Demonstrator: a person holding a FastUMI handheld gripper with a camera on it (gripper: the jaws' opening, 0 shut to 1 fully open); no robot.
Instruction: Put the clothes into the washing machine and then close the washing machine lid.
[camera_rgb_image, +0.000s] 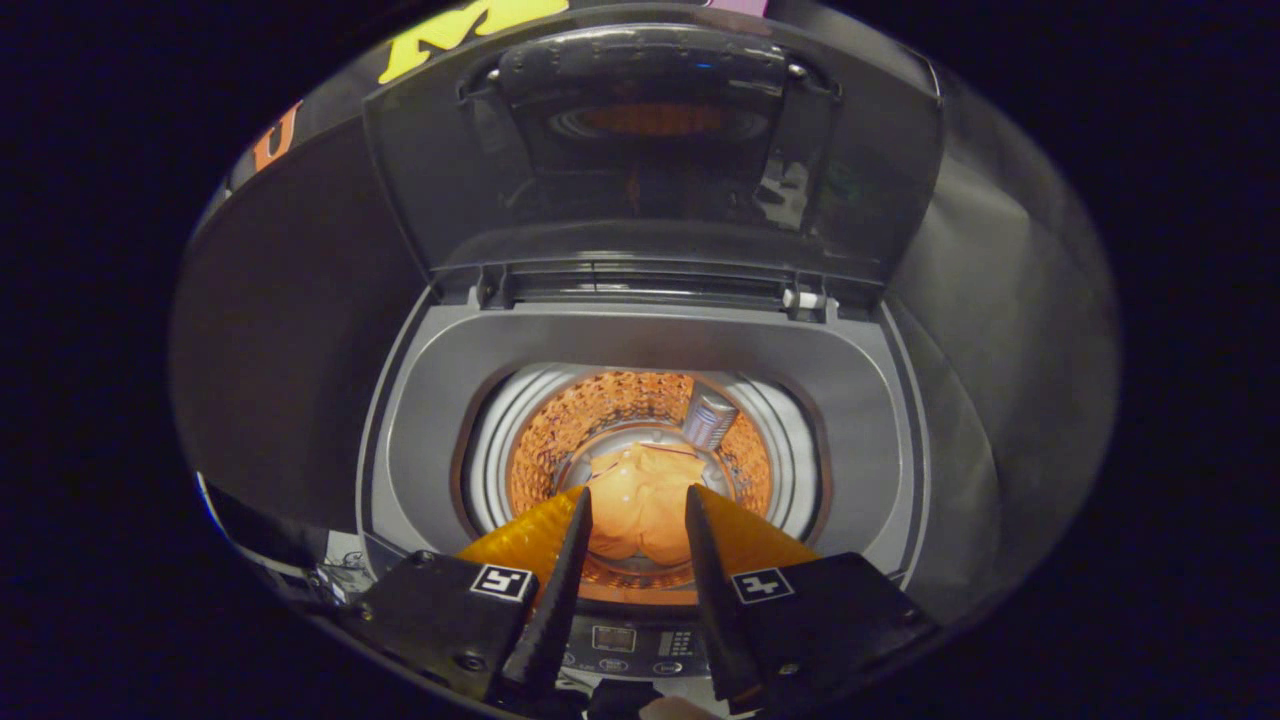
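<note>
A top-loading washing machine (850, 400) stands right below me with its lid (650, 150) raised upright at the back. An orange garment (640, 500) lies crumpled at the bottom of the drum (560, 430), seen in the gap between my fingers. My gripper (637, 505) hovers over the front rim of the drum opening, open, with nothing between its fingers. The garment lies well below the fingertips, apart from them.
The machine's control panel (630, 645) with buttons runs along the front edge, under my fingers. A grey cylindrical part (708, 415) sticks up at the drum's back right wall. Dark booth cloth hangs on both sides of the machine.
</note>
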